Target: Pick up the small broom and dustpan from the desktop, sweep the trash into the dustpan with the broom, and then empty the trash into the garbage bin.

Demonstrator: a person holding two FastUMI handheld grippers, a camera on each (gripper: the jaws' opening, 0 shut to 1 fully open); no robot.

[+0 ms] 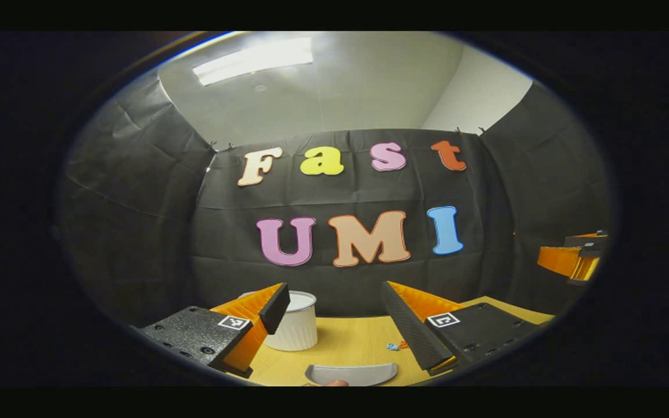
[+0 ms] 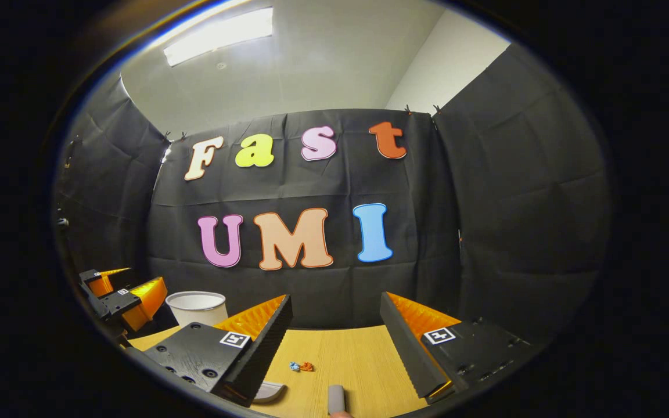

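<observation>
The dustpan (image 1: pixel 351 373) lies on the wooden tabletop (image 1: pixel 346 342) at the near edge of the left gripper view, where we see its curved grey rim between the spread fingers of the left gripper (image 1: pixel 334 313). In the right gripper view a corner of the same dustpan (image 2: pixel 269 392) peeks out from under the left finger. We see the broom handle (image 2: pixel 336 399) as a short grey stub standing at the near edge of the tabletop in the right gripper view, between the fingers of the right gripper (image 2: pixel 334 316). The trash (image 2: pixel 301 366), a few small blue and orange scraps, sits on the tabletop beyond the handle; in the left gripper view the scraps (image 1: pixel 395 346) lie just beside the inner edge of the right finger. The garbage bin (image 1: pixel 295 325), a white ribbed cup-shaped bin, stands upright toward the back left of the tabletop, partly behind a finger of the left gripper.

We find both grippers spread wide with nothing between their fingers, raised above the tabletop. The right gripper shows far off at the right edge of the left gripper view, and the left gripper shows at the left edge of the right gripper view, next to the bin.
</observation>
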